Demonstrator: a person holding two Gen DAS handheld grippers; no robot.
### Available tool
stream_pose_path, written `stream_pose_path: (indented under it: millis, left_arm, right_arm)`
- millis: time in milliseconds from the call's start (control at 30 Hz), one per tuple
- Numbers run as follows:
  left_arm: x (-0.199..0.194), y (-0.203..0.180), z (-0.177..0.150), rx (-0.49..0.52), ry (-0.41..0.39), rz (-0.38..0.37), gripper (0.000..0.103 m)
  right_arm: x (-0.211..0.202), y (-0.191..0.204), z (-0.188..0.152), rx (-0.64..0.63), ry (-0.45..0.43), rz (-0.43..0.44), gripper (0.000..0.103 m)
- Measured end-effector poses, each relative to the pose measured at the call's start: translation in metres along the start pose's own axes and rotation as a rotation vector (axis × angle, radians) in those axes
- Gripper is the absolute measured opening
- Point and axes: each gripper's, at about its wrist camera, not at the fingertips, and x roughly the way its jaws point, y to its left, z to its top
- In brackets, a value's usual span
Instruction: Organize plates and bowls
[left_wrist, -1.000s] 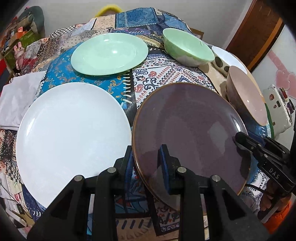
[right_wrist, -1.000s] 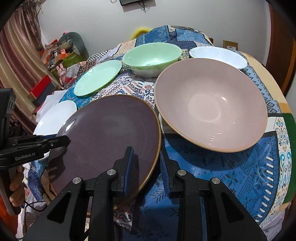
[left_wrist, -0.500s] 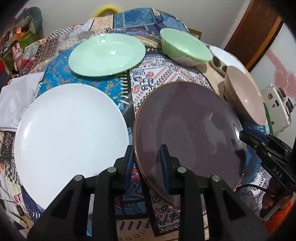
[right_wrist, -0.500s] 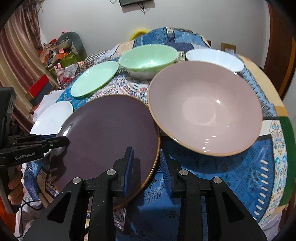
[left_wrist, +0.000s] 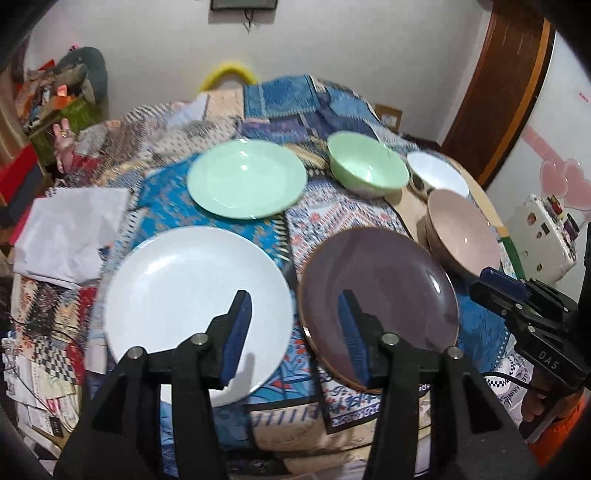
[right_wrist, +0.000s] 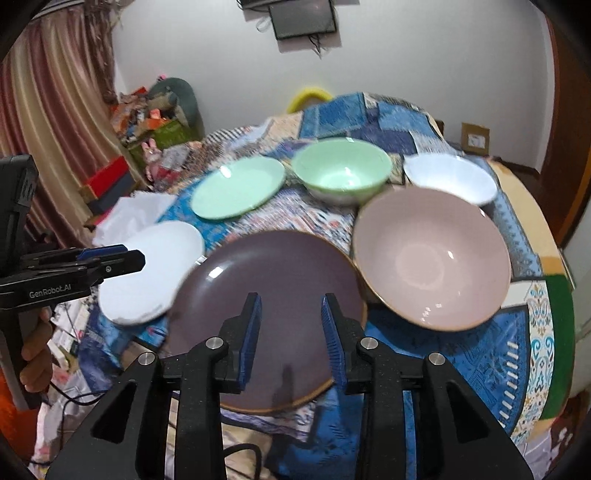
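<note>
Left wrist view: left gripper (left_wrist: 291, 328) jaws are opening, nothing gripped, above purple plate (left_wrist: 384, 295) on tablecloth (left_wrist: 332, 206). Right gripper (right_wrist: 290, 332) jaws likewise opening, empty. Plate's near rim is hidden by fingers.

A: What covers the tabletop (right_wrist: 537, 236)?

B: A patchwork cloth (left_wrist: 332, 107) in blues and prints, with bare tan wood showing along the right edge.

A: And on the cloth?

B: A white plate (left_wrist: 177, 295) and a purple plate (right_wrist: 273, 295) lie side by side at the near edge. Behind them sits a green plate (left_wrist: 246, 179), with a green bowl (right_wrist: 341, 177) to its right. A pink bowl (right_wrist: 432, 258) rests beside the purple plate, and a white bowl (right_wrist: 448, 179) stands behind it.
</note>
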Motion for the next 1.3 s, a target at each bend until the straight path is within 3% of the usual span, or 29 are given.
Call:
stream_pose_path:
  millis: [167,333,633,1033,1100,1300]
  left_arm:
    - [-0.024,0.023,-0.001,-0.014,-0.042,0.06,0.059]
    - [-0.034,0.051,-0.005,-0.031,-0.05,0.124,0.061]
    - [-0.015,0.107,-0.023,-0.097,0.02,0.204,0.062]
    - [0.027,0.152,-0.04,-0.164,0.11,0.178,0.062]
    - [0.033,0.155,-0.041,-0.168,0.116,0.166,0.06]
    - [0.045,0.16,-0.041,-0.179,0.131,0.122,0.038]
  right_arm:
    - [-0.005,0.019,0.008,-0.024,-0.032,0.036,0.037]
    - [0.002,0.039,0.014,-0.059,-0.036,0.071,0.039]
    - [0.031,0.073,0.019,-0.124,0.007,0.125,0.041]
    - [0.086,0.098,0.026,-0.165,0.115,0.152,0.041]
    - [0.093,0.101,0.028,-0.172,0.128,0.155,0.041]
    - [0.123,0.105,0.034,-0.186,0.2,0.162,0.041]
